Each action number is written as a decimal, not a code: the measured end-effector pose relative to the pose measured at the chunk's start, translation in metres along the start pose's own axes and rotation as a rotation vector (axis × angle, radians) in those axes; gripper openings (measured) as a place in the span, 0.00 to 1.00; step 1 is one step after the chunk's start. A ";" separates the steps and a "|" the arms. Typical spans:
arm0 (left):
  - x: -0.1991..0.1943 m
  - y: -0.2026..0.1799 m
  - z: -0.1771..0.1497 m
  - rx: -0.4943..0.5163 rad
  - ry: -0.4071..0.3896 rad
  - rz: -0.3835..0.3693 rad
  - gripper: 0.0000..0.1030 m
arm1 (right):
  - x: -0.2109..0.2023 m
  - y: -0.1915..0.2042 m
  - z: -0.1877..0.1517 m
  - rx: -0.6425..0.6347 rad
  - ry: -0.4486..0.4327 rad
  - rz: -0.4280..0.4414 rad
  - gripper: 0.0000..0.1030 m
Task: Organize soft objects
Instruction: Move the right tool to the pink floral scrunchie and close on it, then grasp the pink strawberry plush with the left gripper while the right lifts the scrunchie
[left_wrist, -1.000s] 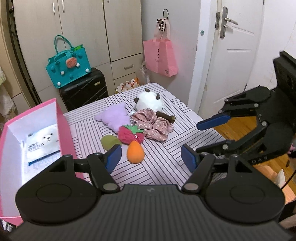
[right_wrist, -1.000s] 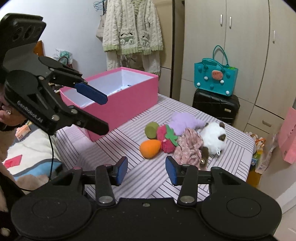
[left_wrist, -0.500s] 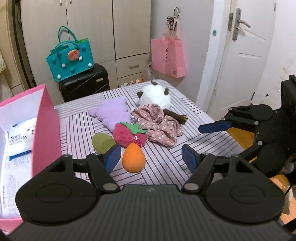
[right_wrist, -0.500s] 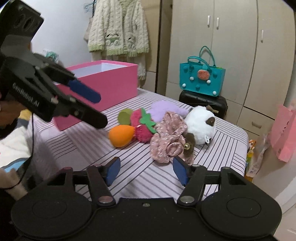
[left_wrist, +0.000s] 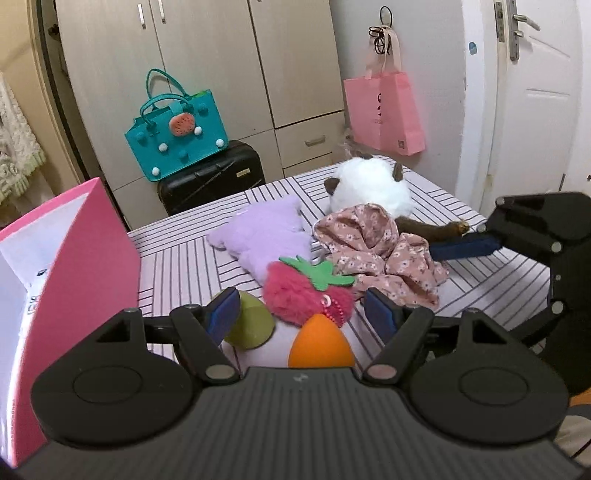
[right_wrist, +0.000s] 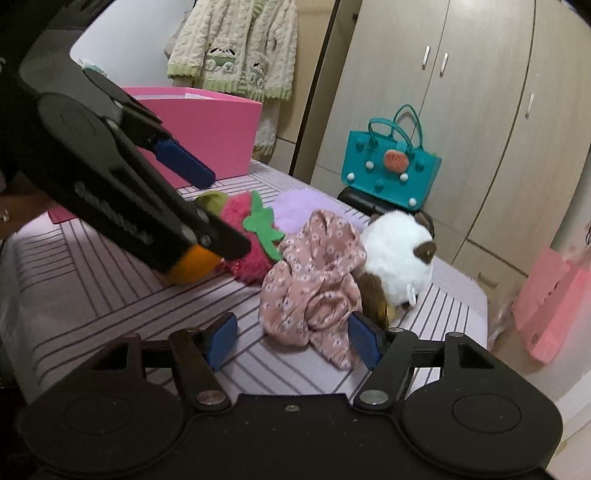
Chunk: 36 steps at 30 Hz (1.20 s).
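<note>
The left gripper has just been opening, its jaws parted and gripping nothing, with the orange sponge and pink strawberry plush between them; the right gripper, jaws also just widened and free, straddles the floral cloth. These soft things, with a green sponge, lilac plush and white plush, lie mid-table on the striped cloth. A pink box stands at the table's left edge; beyond are a wardrobe, teal bag and black suitcase.
</note>
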<state>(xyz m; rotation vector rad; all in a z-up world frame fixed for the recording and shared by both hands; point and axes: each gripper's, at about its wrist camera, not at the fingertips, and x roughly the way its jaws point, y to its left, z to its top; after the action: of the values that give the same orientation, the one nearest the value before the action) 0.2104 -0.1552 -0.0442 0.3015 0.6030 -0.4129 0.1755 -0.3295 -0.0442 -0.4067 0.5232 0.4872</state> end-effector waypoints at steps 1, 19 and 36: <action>0.002 0.000 -0.001 0.003 -0.001 -0.003 0.71 | 0.001 0.001 0.001 -0.004 -0.003 -0.003 0.70; 0.011 -0.006 -0.006 0.009 -0.097 0.011 0.66 | 0.007 -0.015 0.009 0.101 -0.008 0.009 0.21; 0.019 -0.007 -0.005 0.024 -0.066 0.001 0.65 | -0.052 -0.047 -0.016 0.456 -0.023 0.101 0.17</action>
<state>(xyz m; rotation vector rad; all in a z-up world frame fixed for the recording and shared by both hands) 0.2189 -0.1645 -0.0609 0.3102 0.5338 -0.4281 0.1554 -0.3926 -0.0164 0.0620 0.6157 0.4535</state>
